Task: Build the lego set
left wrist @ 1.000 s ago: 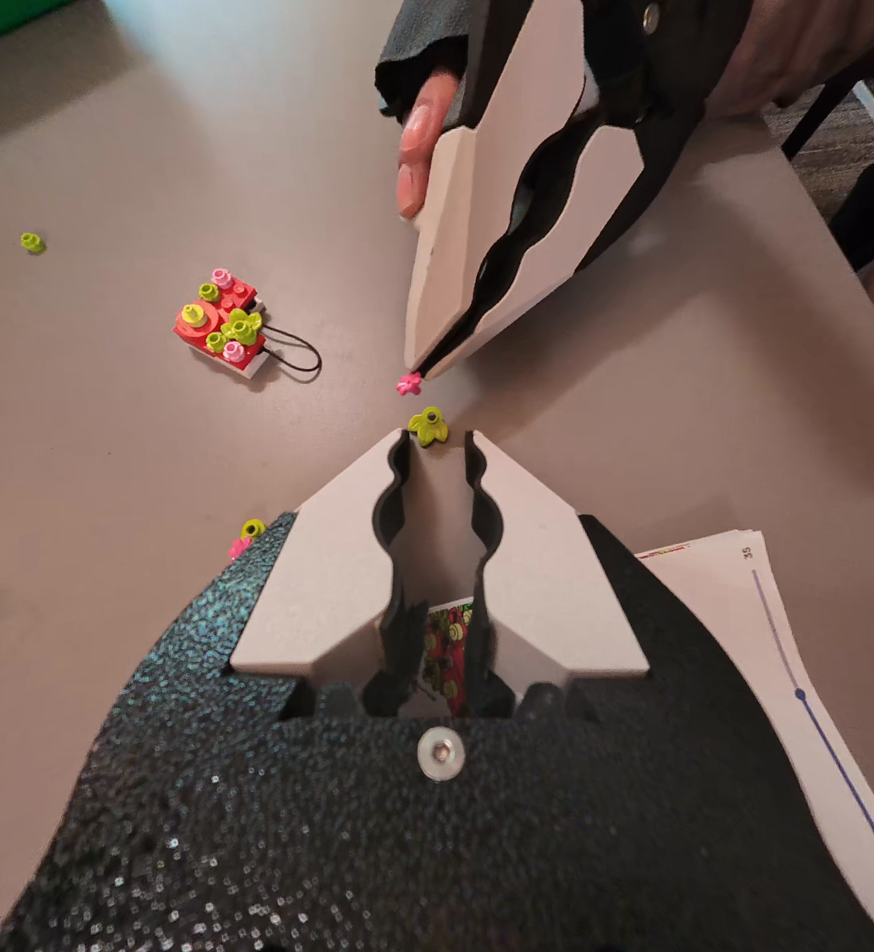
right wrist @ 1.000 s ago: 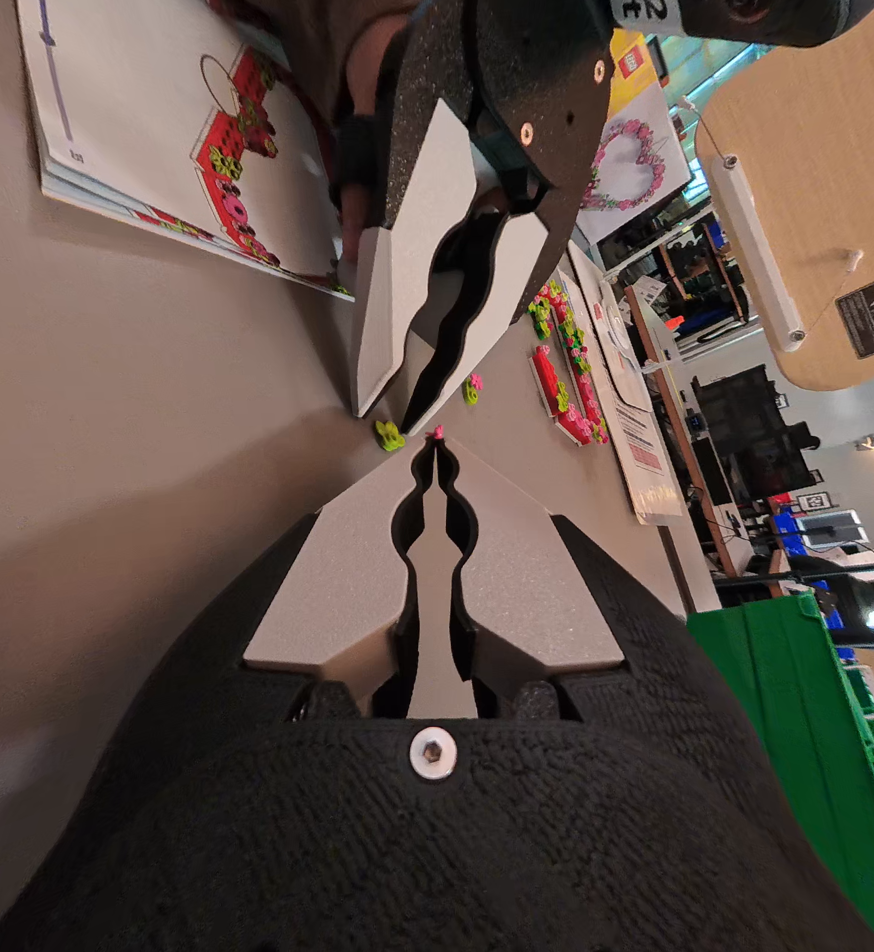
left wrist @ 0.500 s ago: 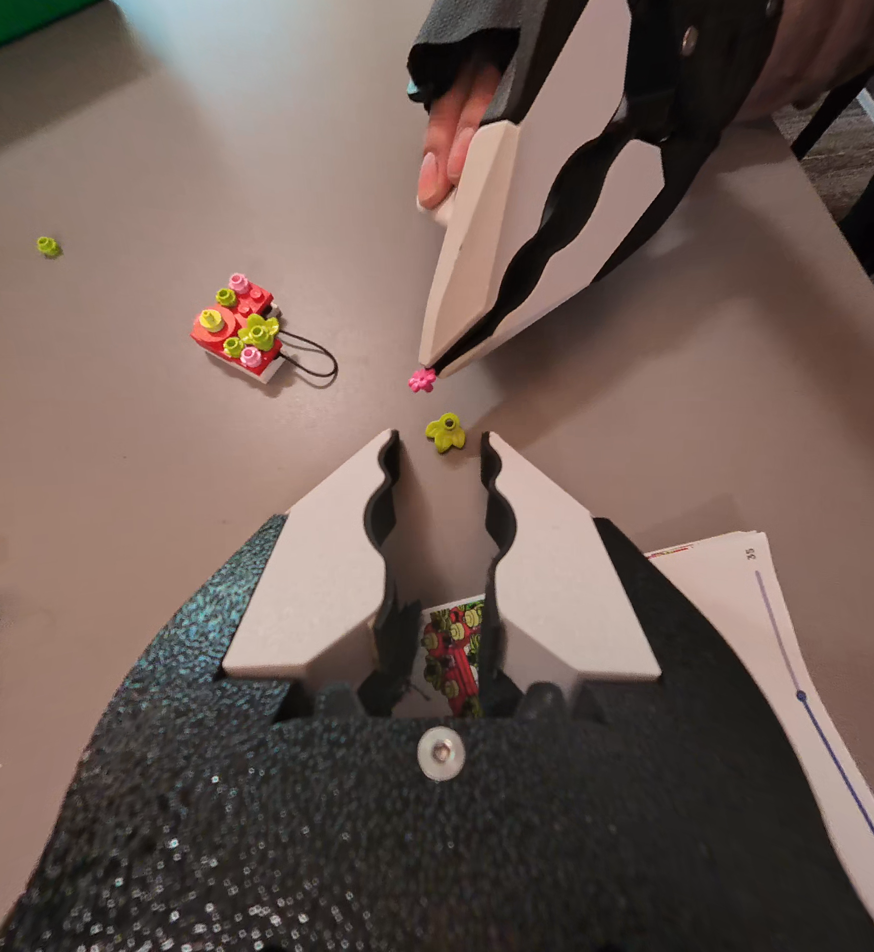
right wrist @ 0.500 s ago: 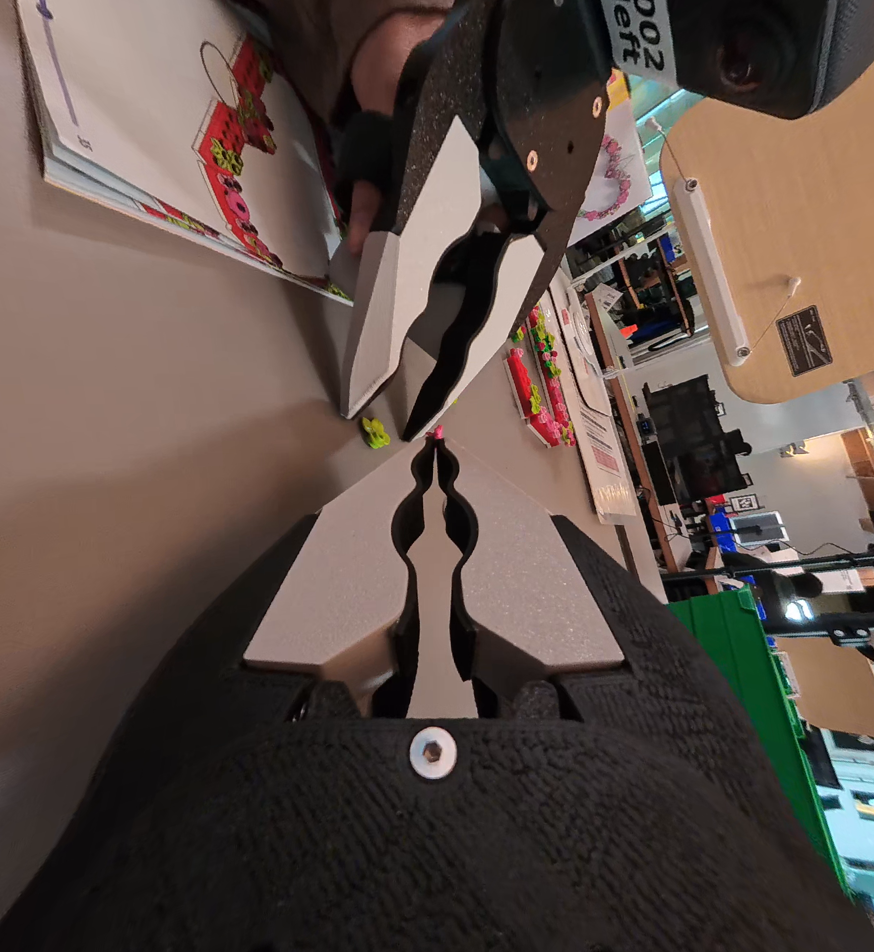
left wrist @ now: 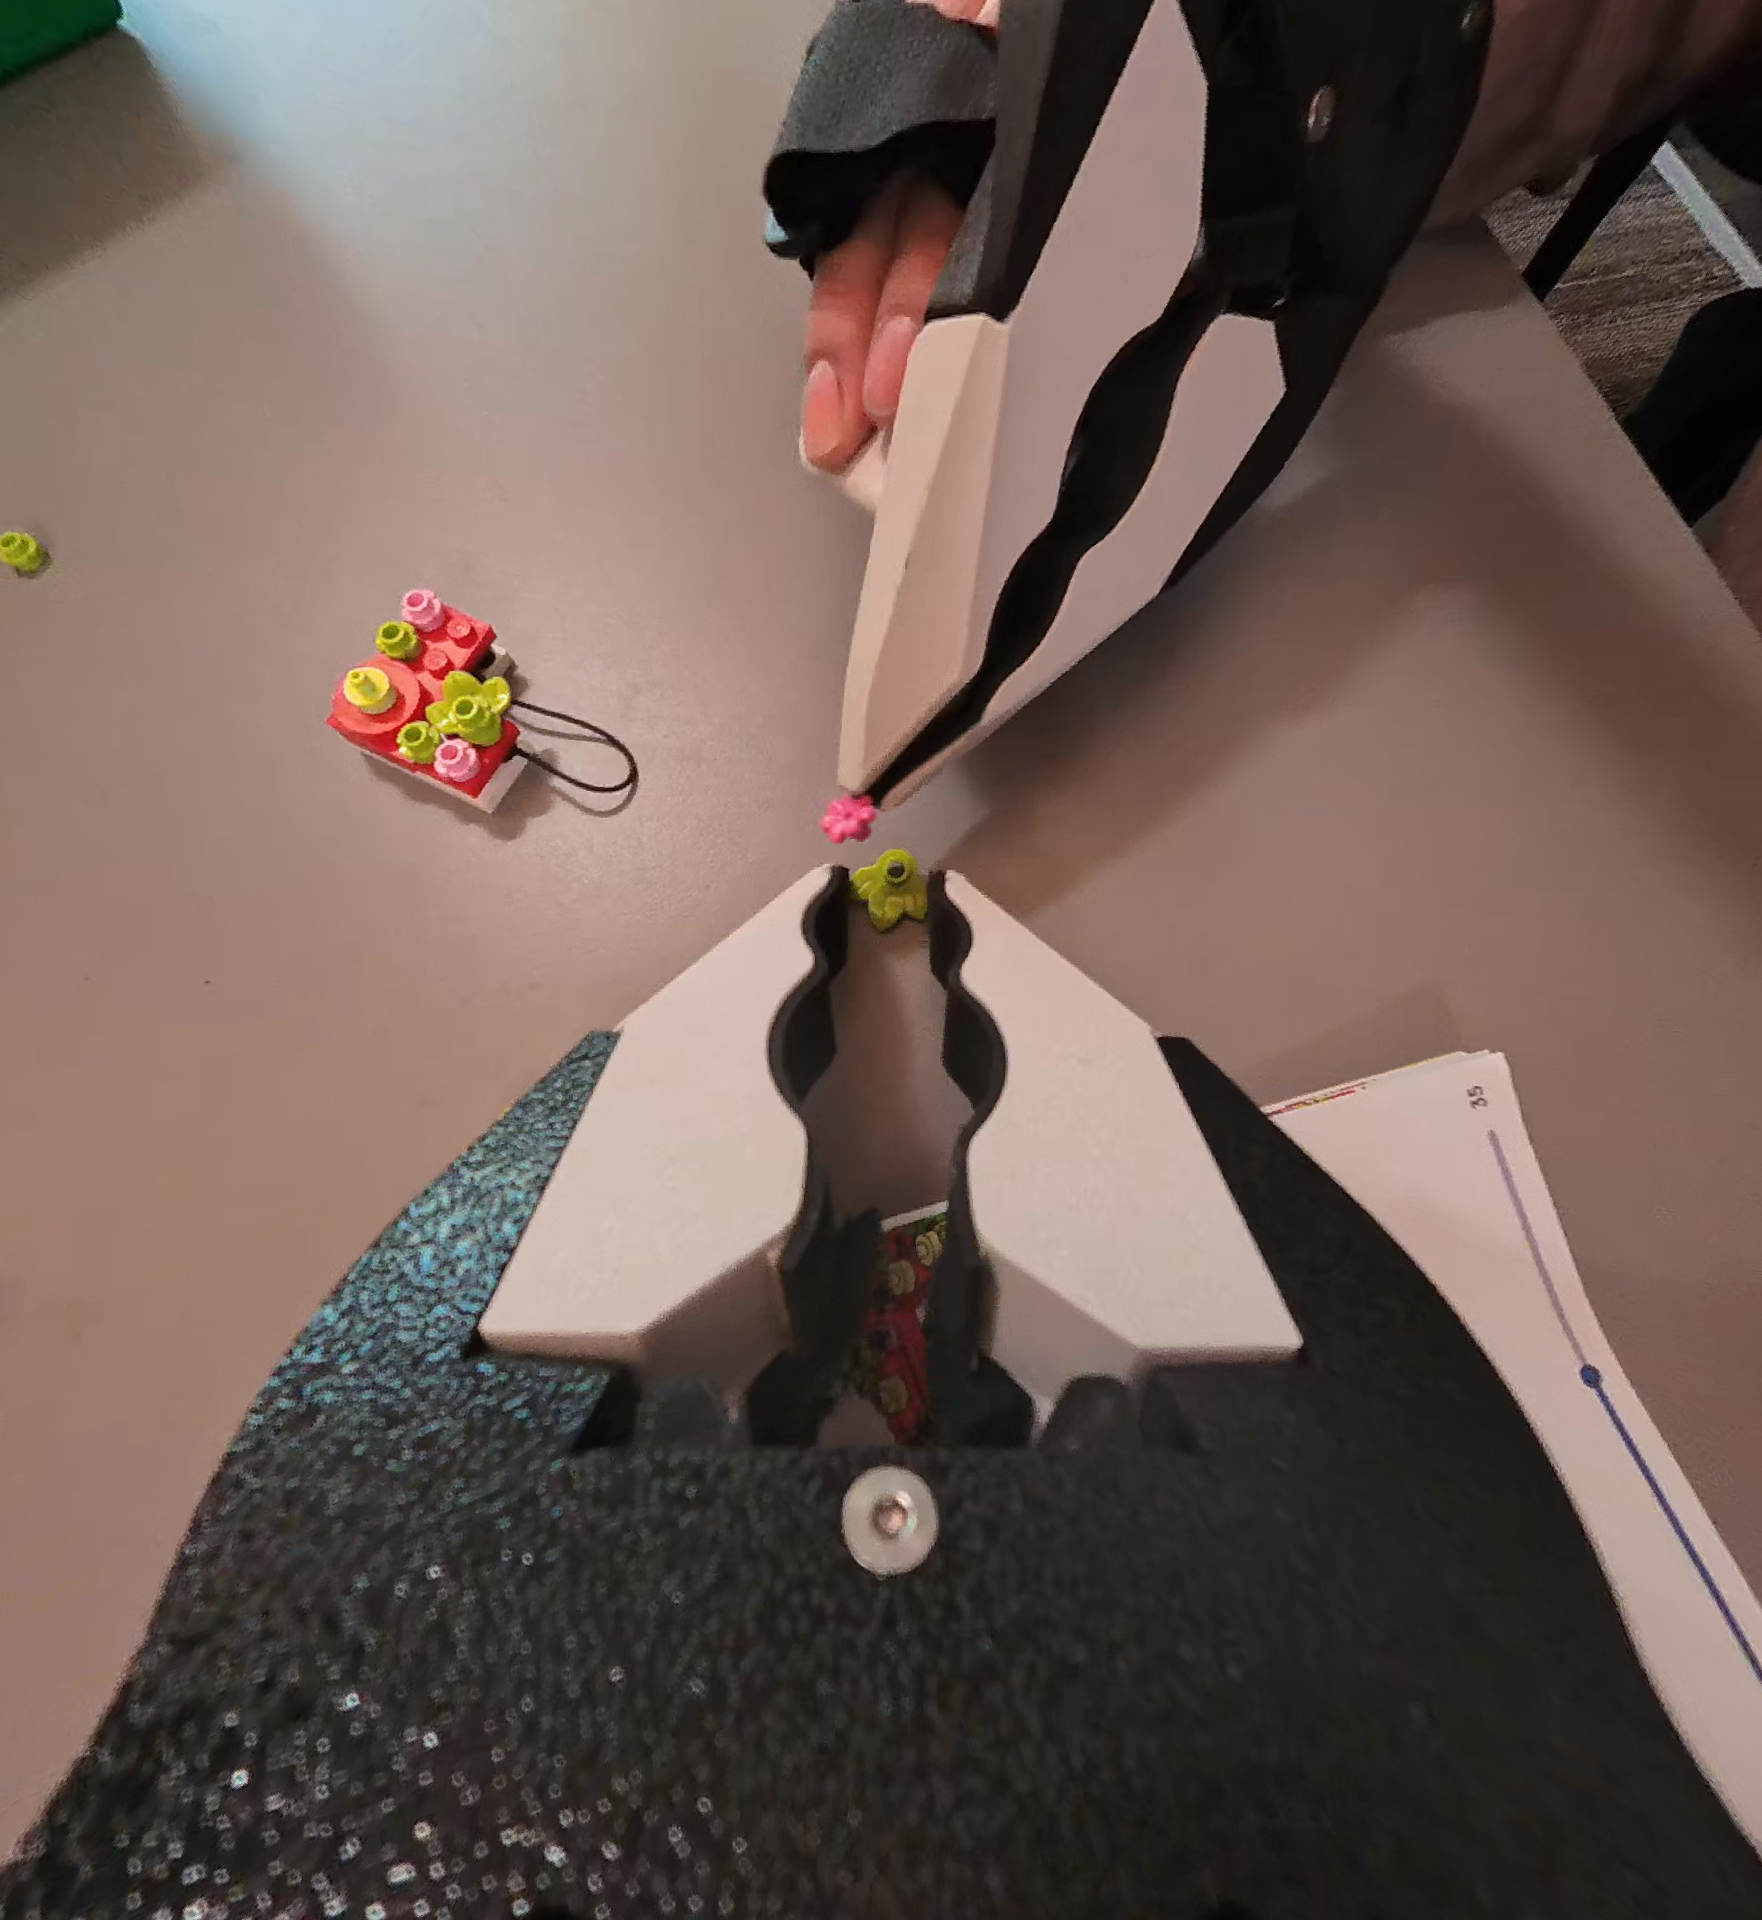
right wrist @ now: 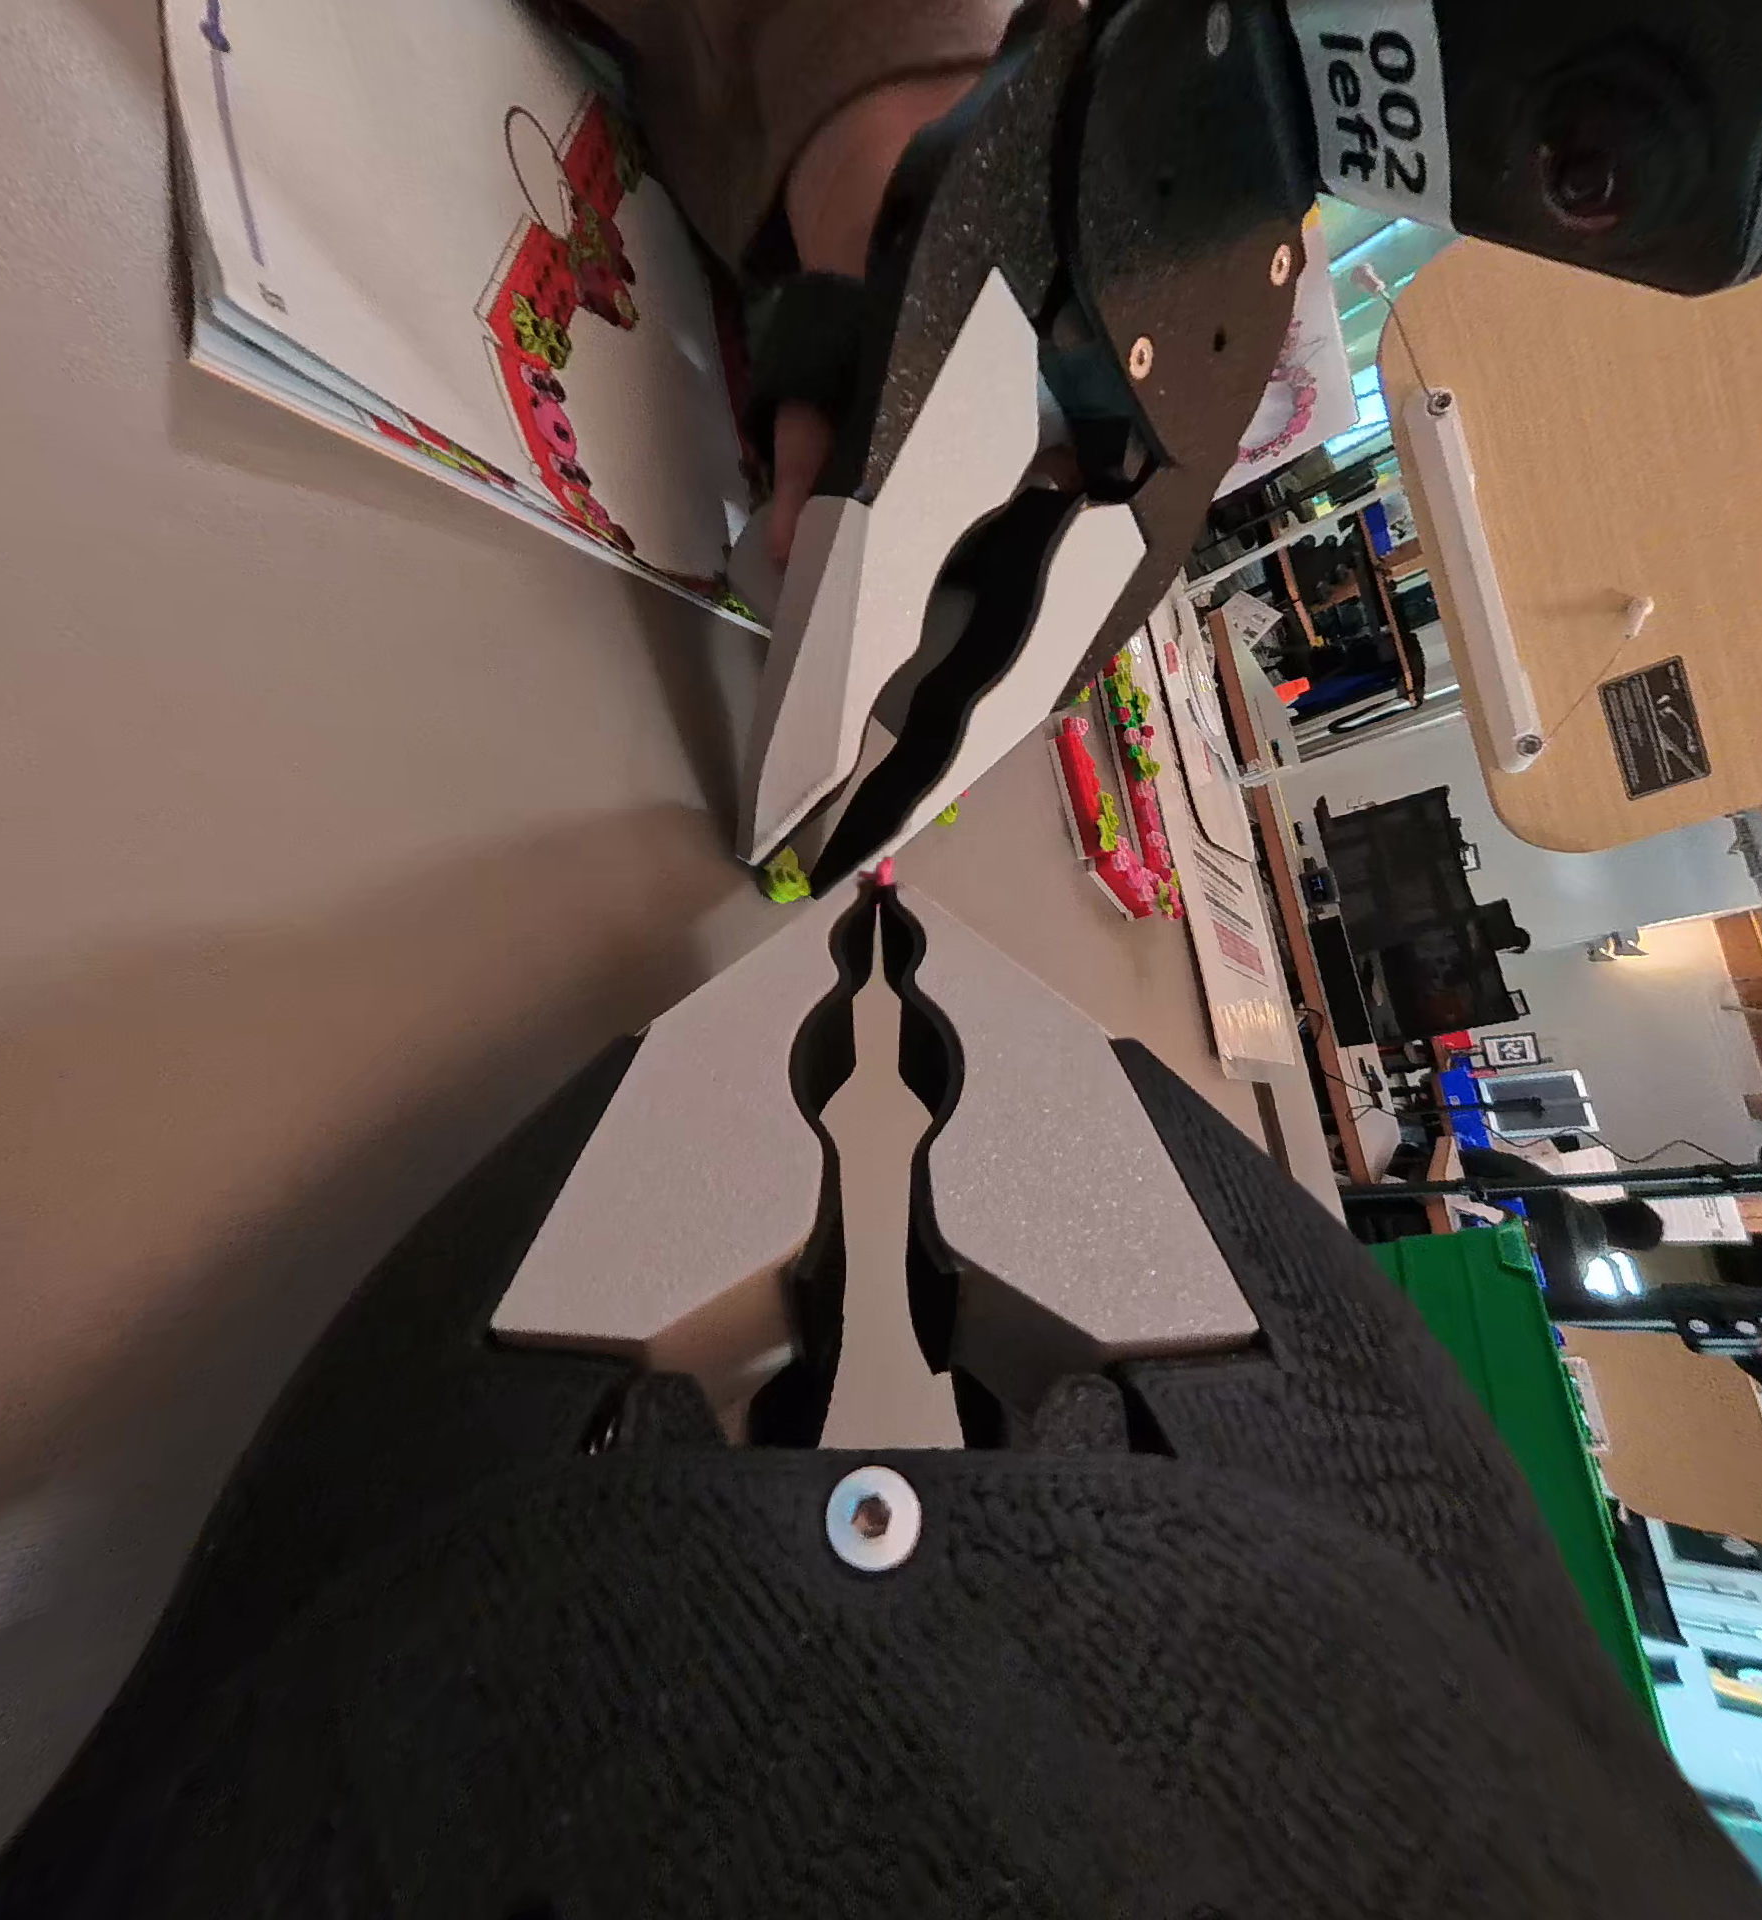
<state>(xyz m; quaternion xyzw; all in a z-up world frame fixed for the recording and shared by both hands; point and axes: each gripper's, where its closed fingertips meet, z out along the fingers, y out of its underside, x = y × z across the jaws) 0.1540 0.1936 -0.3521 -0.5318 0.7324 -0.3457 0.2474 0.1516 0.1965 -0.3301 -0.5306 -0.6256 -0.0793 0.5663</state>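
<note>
Pink flower piece held at the tips of the right gripper, above a lime leaf piece on the worktop.

The right gripper (right wrist: pixel 879 896) is seen with its fingers narrowed onto a small pink flower piece (left wrist: pixel 848 819), pinched at the very tips. The left gripper (left wrist: pixel 887 881) is seen with its fingers set narrowly apart, the lime leaf piece (left wrist: pixel 889 889) lying between the tips on the grey worktop (left wrist: pixel 233 312); contact cannot be told. A red sub-assembly (left wrist: pixel 425 707) with lime and pink studs and a black cord loop is noted well to the left. A single lime stud (left wrist: pixel 22 551) lies farther left. An instruction booklet (left wrist: pixel 1479 1247) is partly covered by the left gripper.
</note>
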